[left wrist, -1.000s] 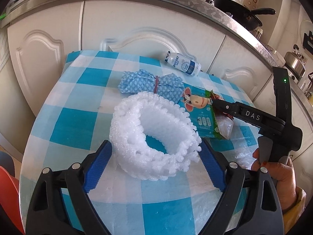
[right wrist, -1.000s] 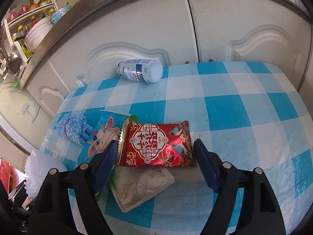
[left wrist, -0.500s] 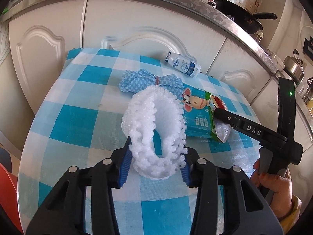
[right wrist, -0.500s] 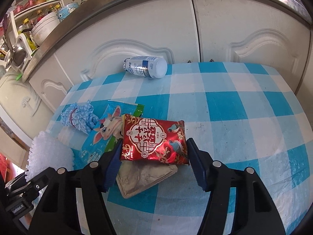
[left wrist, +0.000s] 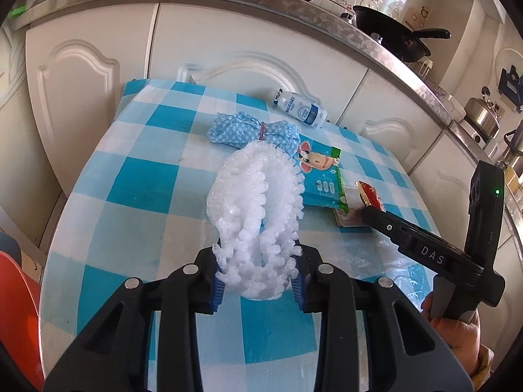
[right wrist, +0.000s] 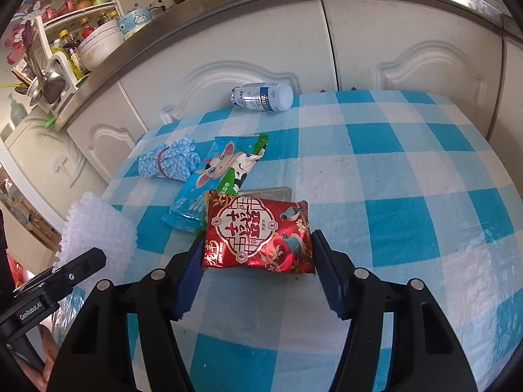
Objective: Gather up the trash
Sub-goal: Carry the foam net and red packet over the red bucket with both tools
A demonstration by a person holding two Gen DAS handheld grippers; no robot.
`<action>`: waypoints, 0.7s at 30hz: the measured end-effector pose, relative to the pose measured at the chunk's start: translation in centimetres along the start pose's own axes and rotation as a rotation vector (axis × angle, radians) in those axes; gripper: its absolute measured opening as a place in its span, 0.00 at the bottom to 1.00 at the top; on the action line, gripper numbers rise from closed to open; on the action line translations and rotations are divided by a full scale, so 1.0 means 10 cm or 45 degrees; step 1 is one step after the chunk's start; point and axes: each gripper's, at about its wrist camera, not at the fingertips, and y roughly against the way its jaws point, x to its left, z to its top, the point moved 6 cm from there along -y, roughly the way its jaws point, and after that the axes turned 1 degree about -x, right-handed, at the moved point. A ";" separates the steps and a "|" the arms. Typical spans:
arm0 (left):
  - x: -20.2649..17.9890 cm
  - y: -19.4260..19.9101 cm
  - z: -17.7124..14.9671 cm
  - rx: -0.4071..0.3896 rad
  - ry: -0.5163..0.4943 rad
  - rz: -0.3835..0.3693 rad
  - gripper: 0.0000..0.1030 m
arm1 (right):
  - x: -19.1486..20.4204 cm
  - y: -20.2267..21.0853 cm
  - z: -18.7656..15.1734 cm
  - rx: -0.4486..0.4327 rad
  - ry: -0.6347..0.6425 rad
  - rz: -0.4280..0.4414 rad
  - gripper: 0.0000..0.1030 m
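Observation:
A white foam fruit net [left wrist: 258,196] is squashed narrow between the blue pads of my left gripper [left wrist: 258,281], whose jaws are closing on it; its far end rests on the checked table [left wrist: 137,189]. My right gripper [right wrist: 258,261] is shut on a red snack packet [right wrist: 258,232], held by its side edges just above the table. In the left wrist view the right gripper's finger [left wrist: 385,227] reaches in from the right with the red packet [left wrist: 369,192] at its tip. In the right wrist view the foam net [right wrist: 98,225] shows at the left.
On the table lie a white bottle [right wrist: 261,96] at the far edge, a blue cloth bundle [right wrist: 170,161], a blue cow-print wrapper [right wrist: 225,163] and a grey sachet [right wrist: 268,192]. Clear plastic film [left wrist: 369,258] lies near the right. White cabinets stand behind; an orange seat [left wrist: 16,294] is at the left.
The left jaws have closed in on the foam net and squeezed it from a wide ring to a narrow fold. The right jaws have gripped the red packet and lifted it off the sachet.

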 end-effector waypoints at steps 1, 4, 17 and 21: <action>0.01 0.03 -0.02 -0.002 0.000 0.000 0.33 | 0.01 0.04 -0.03 -0.003 -0.009 0.006 0.61; 0.05 0.15 -0.10 -0.004 0.006 -0.003 0.33 | 0.07 0.17 -0.11 -0.012 -0.019 0.019 0.61; 0.34 0.76 -0.42 -0.033 0.053 -0.001 0.33 | 0.56 0.60 -0.54 -0.006 0.017 0.091 0.61; 0.48 0.95 -0.54 -0.041 0.078 0.006 0.33 | 0.76 0.66 -0.67 0.014 0.041 0.126 0.61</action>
